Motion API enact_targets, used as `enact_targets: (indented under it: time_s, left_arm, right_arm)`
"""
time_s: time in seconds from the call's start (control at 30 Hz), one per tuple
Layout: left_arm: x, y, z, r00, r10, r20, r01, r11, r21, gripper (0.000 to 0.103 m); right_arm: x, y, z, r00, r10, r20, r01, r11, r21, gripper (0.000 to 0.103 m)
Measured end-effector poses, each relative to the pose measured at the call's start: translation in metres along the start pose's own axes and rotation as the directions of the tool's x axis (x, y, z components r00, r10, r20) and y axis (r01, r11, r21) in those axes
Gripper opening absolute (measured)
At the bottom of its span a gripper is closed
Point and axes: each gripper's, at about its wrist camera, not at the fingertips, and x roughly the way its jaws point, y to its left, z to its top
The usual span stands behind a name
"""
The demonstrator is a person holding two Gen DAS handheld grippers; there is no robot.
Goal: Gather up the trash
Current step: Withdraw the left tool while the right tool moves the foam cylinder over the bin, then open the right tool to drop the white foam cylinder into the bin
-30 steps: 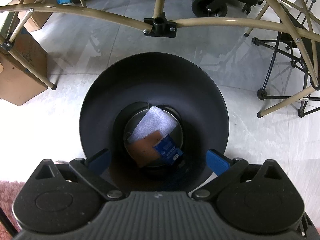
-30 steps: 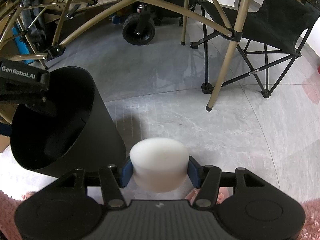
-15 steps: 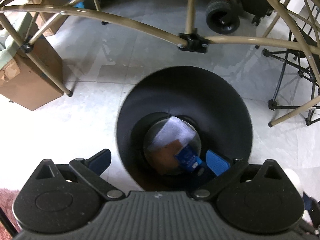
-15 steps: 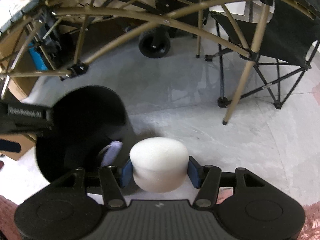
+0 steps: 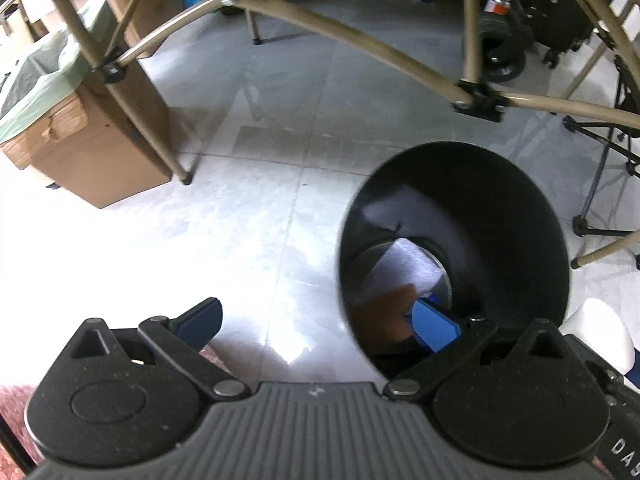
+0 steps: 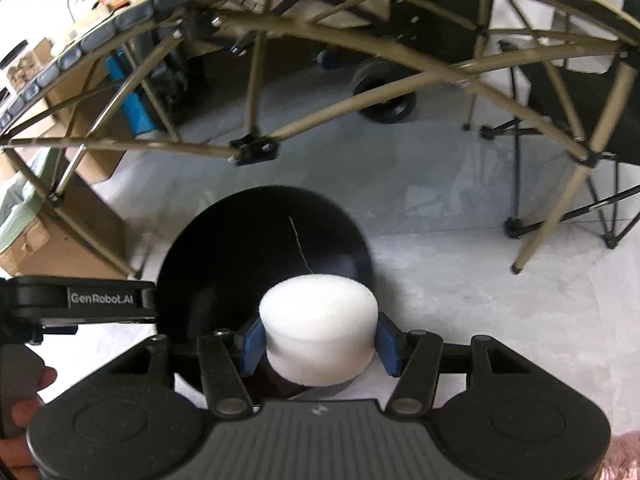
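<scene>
A black round trash bin point(image 5: 520, 184) stands on the grey tiled floor, holding white paper point(image 5: 404, 264) and a brown scrap point(image 5: 384, 316). My left gripper point(image 5: 320, 320) is open and empty, its right finger over the bin's near rim, its left finger over the floor. My right gripper point(image 6: 319, 344) is shut on a white foam cylinder point(image 6: 319, 328) and holds it above the bin's opening point(image 6: 240, 264). The cylinder also shows at the right edge of the left wrist view point(image 5: 600, 332).
A folding table's tan metal legs point(image 5: 320, 28) arch above the bin. A cardboard box point(image 5: 92, 148) stands to the left. A black folding chair point(image 6: 576, 120) and a wheeled cart point(image 6: 384, 92) stand behind. Pink rug point(image 6: 624, 456) lies at the near edge.
My left gripper has swung left, off the bin's centre. My right gripper has carried the foam cylinder left, from beside the bin to over its opening.
</scene>
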Motion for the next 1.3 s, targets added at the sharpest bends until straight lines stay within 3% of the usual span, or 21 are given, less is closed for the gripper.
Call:
enact_targets:
  time_s: [0.47, 0.97, 1.3]
  left_arm:
    - [0.006, 0.049, -0.004, 0.999, 0.036, -0.014, -0.037, 0.996, -0.076, 0.103]
    - [0.028, 0.079, -0.007, 0.994, 0.089, -0.063, -0.096, 0.989, -0.114, 0.103]
    - [0.029, 0.081, -0.007, 0.995, 0.082, -0.064, -0.089, 0.99, -0.111, 0.103]
  right_arm:
    - [0.033, 0.043, 0.029, 0.994, 0.027, -0.105, -0.035, 0.996, -0.078, 0.056]
    - [0.083, 0.06, 0.043, 0.958, 0.035, -0.284, -0.059, 0.995, -0.076, 0.056]
    - [0.089, 0.059, 0.039, 0.954, 0.028, -0.297, -0.051, 0.996, -0.069, 0.057]
